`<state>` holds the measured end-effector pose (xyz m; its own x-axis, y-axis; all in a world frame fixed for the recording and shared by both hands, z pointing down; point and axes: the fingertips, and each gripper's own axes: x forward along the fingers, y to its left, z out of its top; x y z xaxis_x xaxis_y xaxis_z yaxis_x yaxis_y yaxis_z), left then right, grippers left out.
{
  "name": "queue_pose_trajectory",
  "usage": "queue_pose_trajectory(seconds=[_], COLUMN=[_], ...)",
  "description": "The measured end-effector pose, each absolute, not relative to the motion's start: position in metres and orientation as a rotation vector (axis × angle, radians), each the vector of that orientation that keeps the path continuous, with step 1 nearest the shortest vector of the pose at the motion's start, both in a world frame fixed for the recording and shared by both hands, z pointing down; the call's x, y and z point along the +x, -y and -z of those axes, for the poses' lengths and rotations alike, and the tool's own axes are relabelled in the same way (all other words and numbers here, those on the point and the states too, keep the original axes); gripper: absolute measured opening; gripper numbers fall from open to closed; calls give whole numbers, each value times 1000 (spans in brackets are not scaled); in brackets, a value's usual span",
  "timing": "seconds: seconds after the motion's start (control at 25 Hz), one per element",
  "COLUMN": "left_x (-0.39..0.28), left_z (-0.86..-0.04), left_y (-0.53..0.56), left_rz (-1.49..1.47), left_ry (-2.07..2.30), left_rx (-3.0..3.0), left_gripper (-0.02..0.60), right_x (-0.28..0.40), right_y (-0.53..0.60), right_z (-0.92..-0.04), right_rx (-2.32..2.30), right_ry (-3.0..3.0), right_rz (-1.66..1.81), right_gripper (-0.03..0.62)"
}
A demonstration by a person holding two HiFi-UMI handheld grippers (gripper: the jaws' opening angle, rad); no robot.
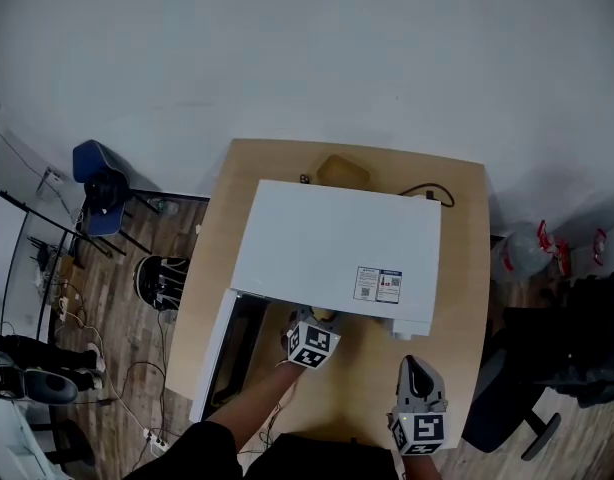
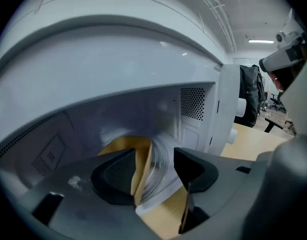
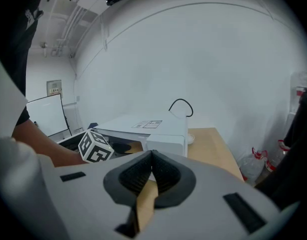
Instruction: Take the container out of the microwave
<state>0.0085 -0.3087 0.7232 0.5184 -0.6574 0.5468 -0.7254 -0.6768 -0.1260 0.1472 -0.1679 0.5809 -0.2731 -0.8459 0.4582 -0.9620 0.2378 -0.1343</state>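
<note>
container (image 2: 125, 144): tan, inside microwave | microwave (image 1: 332, 248): white, door open

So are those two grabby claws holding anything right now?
Nothing yet. The left gripper is open before the tan container inside the open white microwave, not clamped on it. The right gripper is shut and empty.

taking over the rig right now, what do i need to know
Left gripper: open at the microwave mouth, the tan container rim between its jaws, not clamped.
Right gripper: shut, empty, held back over the table.
The container sits inside on the glass plate; the door hangs open.
Done: door opened, reach made.
Left: close on the rim, draw the container out.
</note>
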Motion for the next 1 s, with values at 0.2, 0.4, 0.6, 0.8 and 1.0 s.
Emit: queue_pose_trajectory(seconds=[0.2, 0.4, 0.6, 0.8, 1.0], left_x=[13, 17, 15, 16, 17], left_z=[-735, -747, -753, -753, -752], left_y=[324, 331, 336, 344, 341], left_rz=[-998, -1111, -1173, -1197, -1222], left_ry=[1165, 1129, 1158, 1176, 1156], left_rx=[2684, 2697, 2675, 2698, 2731], left_gripper=[229, 230, 230, 230, 196], right_x=[151, 139, 138, 141, 147], right_y=[167, 165, 157, 157, 159], right_z=[-583, -581, -590, -592, -589], right_rx=[1723, 1684, 1682, 1690, 1716], right_ry=[2206, 2221, 2225, 2227, 2229], right_rz=[-610, -583, -644, -668, -670], right_gripper=[58, 58, 58, 58, 58])
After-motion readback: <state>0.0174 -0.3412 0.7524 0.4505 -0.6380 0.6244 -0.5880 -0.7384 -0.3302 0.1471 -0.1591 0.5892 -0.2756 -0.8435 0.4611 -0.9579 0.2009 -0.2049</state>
